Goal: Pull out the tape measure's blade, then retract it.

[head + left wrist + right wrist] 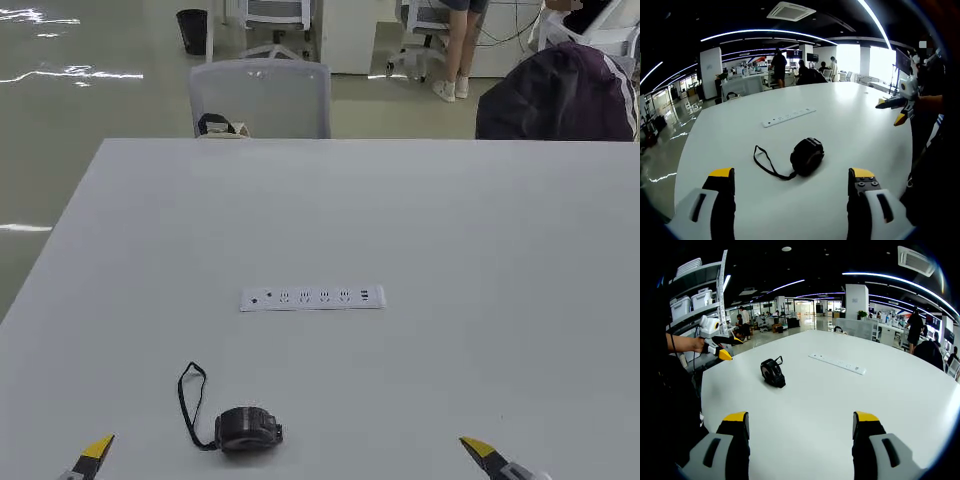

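A black tape measure with a looped black wrist strap lies on the white table near its front edge, blade not drawn out. It also shows as the tape measure ahead of my left gripper, which is open and empty, a short way behind it. The left gripper's yellow tip sits at the bottom left of the head view. My right gripper is open and empty, well to the right of the tape measure; its yellow tip is at the bottom right.
A white power strip lies mid-table beyond the tape measure. A grey chair stands at the far edge, and a dark jacket at the far right. People stand among desks in the background.
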### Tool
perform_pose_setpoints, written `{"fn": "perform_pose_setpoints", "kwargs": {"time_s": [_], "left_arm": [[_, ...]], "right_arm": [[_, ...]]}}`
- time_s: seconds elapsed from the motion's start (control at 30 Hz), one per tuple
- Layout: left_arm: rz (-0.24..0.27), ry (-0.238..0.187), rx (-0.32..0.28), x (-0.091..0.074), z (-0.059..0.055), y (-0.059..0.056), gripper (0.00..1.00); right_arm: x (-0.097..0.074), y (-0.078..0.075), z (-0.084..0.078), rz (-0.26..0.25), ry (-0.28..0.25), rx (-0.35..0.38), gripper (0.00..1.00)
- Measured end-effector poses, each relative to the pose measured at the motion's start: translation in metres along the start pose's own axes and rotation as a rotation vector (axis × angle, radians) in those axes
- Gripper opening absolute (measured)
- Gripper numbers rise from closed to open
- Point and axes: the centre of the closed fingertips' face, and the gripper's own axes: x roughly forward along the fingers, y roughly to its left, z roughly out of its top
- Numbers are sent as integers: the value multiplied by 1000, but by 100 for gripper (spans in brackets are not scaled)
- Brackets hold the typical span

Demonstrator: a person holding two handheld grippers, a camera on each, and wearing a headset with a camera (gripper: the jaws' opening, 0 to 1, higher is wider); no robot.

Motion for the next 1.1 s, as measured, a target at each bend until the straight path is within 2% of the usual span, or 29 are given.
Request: {"fn": "perform_pose_setpoints", "kwargs": {"time_s": [0.13, 0.27, 0.4, 0.6, 0.97, 1.1], "left_arm": [[-5, 7, 8, 0, -2, 1, 91], [-1, 5, 21, 0, -2, 1, 93], [-3, 13, 6, -1, -1, -1, 84], [12, -13, 14, -2, 4, 3, 79], [33, -16, 13, -3, 2, 10, 74], [36, -23, 7, -3, 4, 9, 74]], "right_arm": [[1, -1, -1, -2, 3, 1, 86], [0, 0, 0, -1, 1, 0, 86], [0, -1, -2, -4, 10, 2, 86], [-1, 1, -5, -3, 22, -1, 86], [-1, 0, -4, -6, 19, -3, 86], [-1, 1, -3, -3, 19, -5, 86]]}}
